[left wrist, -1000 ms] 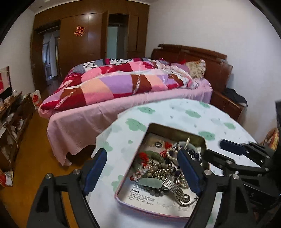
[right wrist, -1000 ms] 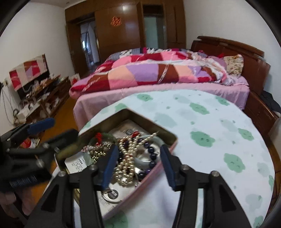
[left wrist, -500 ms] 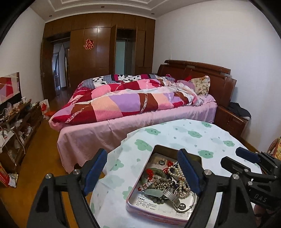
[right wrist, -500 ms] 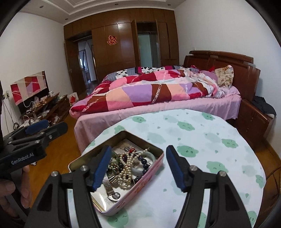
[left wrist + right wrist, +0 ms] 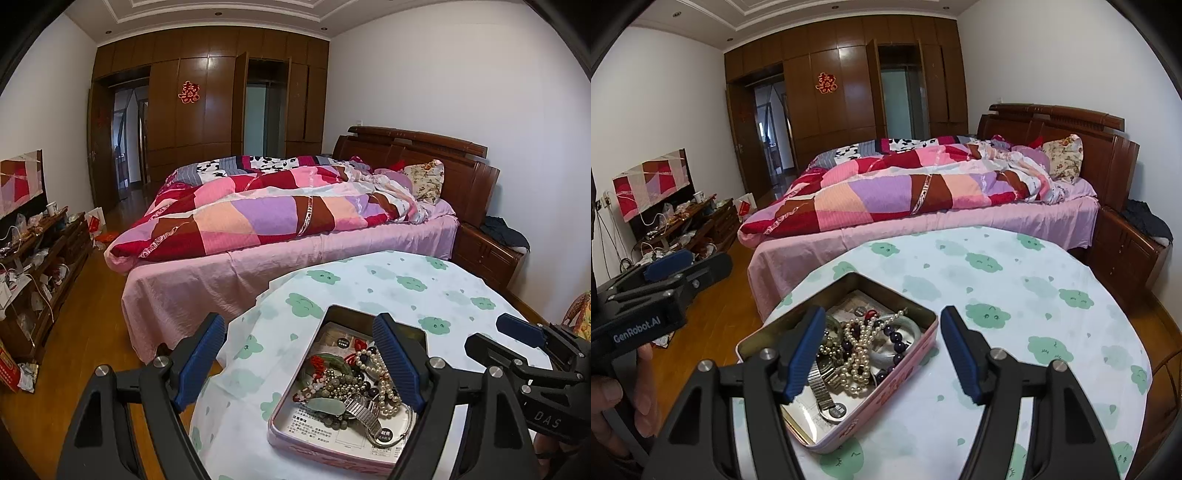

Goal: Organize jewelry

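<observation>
Table [image 5: 1015,332] with cloud cloth carries the pink tin [image 5: 886,384], which lies below and ahead of both claws. We hold the left claw [image 5: 299,365] and the right claw [image 5: 882,350] with fingers apart, both empty. In the tin the pearl strand [image 5: 862,354], watch [image 5: 360,410] and beads are tangled, so we judge it best to lower one claw slowly and pinch only the top strand.

One pink tin [image 5: 908,373] sits on one tabletop [image 5: 1034,295], at 7 o'clock on it in the right wrist view. In the tin lie one pearl strand [image 5: 862,354], one metal-band watch [image 5: 822,387], one pale jade bangle [image 5: 908,334] and one dark-bead string [image 5: 895,338]. Two hand-held grippers: left [image 5: 301,363], right [image 5: 882,349]. One bed [image 5: 923,218], one floral pillow [image 5: 1065,157].
</observation>
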`<act>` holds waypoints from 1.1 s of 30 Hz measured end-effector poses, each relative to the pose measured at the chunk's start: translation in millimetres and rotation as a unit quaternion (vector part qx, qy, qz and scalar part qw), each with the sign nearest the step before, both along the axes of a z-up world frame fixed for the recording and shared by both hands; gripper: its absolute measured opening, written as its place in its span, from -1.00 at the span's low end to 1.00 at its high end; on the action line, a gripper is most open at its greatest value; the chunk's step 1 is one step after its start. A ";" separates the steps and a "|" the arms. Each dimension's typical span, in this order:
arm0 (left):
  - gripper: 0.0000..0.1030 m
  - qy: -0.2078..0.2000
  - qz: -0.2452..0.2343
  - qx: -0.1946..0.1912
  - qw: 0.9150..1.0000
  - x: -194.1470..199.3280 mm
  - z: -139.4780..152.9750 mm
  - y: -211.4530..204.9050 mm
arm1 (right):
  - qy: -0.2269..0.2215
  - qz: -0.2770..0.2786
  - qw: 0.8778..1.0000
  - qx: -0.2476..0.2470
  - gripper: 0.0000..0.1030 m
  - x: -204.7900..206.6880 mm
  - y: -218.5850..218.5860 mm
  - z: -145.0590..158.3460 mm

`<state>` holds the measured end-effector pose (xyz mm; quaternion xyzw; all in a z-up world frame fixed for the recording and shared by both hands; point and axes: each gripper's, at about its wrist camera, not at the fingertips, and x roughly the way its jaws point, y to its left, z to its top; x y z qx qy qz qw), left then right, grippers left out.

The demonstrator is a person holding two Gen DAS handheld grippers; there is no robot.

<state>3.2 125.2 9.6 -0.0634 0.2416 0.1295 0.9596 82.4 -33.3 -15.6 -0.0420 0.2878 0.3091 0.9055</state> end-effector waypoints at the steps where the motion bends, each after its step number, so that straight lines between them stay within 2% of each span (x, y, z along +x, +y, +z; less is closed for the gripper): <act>1: 0.60 0.000 0.001 0.000 1.000 0.0 -0.1 0.2 | 0.000 0.000 1.000 0.000 0.32 0.1 0.1 0.0; 33: 0.60 0.002 -0.001 0.001 1.000 -0.1 -0.8 -0.6 | 0.001 0.000 1.000 0.001 0.38 1.1 0.0 0.6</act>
